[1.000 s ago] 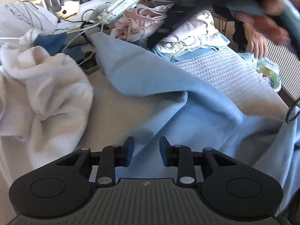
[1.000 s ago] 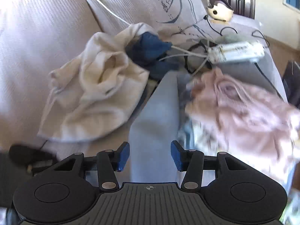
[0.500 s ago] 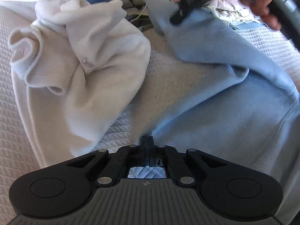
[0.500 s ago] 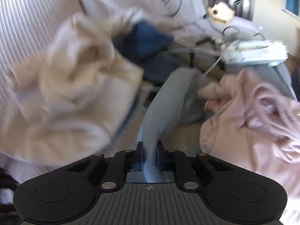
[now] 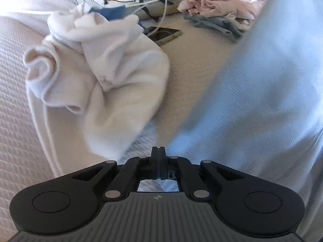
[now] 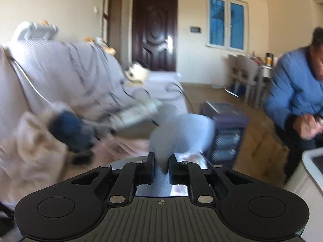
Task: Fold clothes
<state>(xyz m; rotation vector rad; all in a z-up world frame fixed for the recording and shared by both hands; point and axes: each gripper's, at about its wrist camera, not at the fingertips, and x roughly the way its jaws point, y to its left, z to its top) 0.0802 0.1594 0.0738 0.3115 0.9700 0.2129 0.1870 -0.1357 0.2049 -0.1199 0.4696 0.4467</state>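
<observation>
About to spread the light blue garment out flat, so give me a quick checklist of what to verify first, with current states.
1. Right gripper shut on the light blue garment: ok.
2. Left gripper shut on the garment's edge: jaws closed, cloth between them hidden, cannot tell.
3. Garment lifted off the bed: ok on the right side.
4. Landing area free: not ok, white garment and phone lie close.
5. Cables away from the garment: cannot tell.

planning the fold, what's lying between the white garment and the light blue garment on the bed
In the left wrist view, only a bare strip of bed cover separates the white garment from the light blue garment; a phone lies farther back.
</observation>
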